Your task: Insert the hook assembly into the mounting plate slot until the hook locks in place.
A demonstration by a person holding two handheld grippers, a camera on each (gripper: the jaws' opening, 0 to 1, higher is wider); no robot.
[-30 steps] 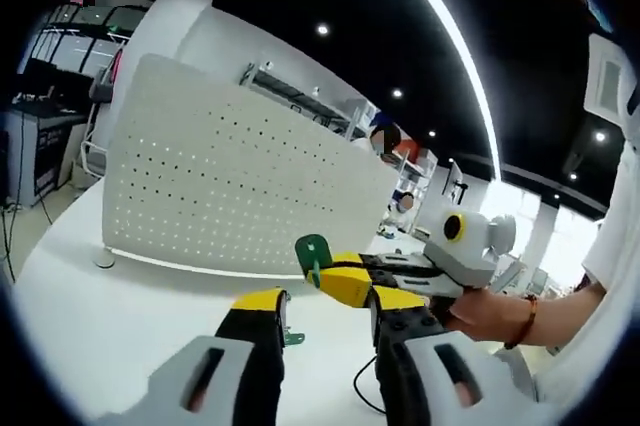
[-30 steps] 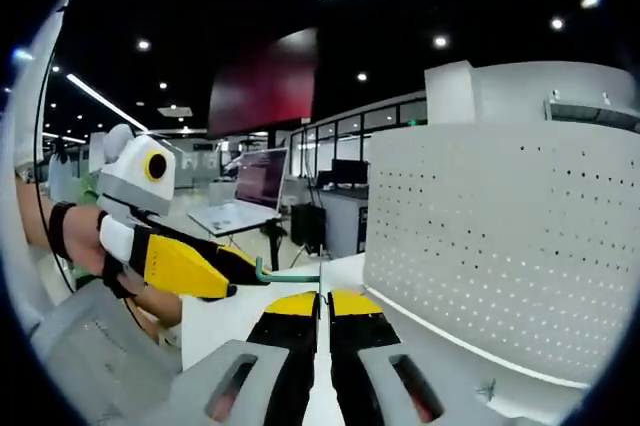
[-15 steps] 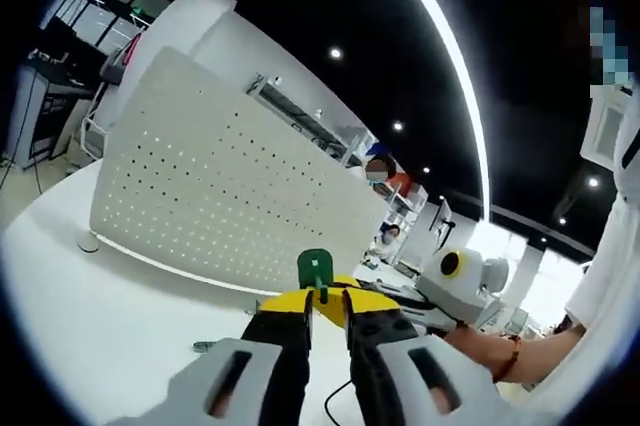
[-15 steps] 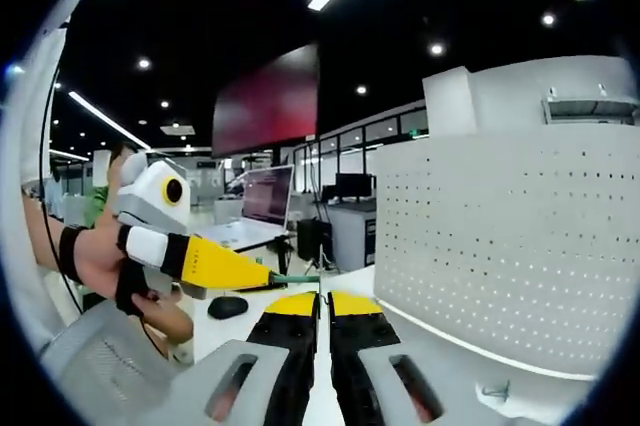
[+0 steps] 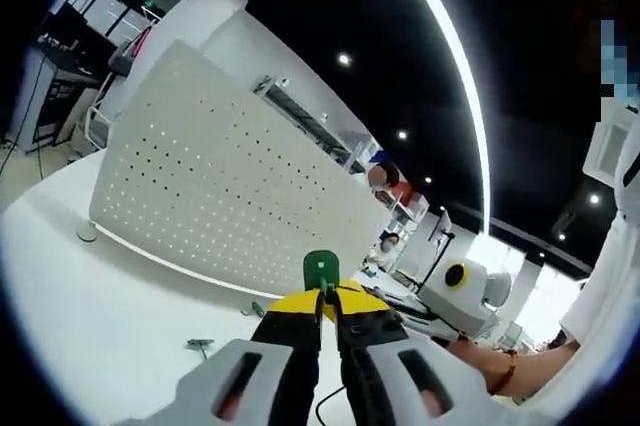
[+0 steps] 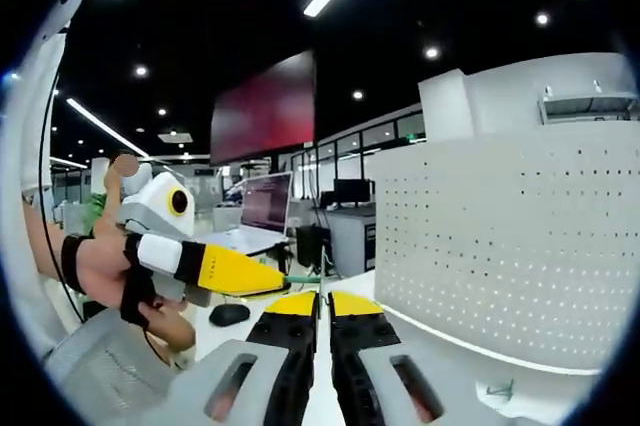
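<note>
Rising from between the pressed-together yellow tips of the left tool (image 5: 328, 298), the green plastic hook piece (image 5: 320, 268) stands upright, pinched at its base, in front of the white perforated metal mounting plate (image 5: 220, 191). That plate stands upright on the white tabletop (image 5: 90, 311), near its far edge. A small green part (image 5: 199, 346) lies on the tabletop, closer in. The right tool (image 6: 321, 306) has its jaws pressed together; whether they grip anything cannot be told. The left tool's tip holds the green rod just beside them.
</note>
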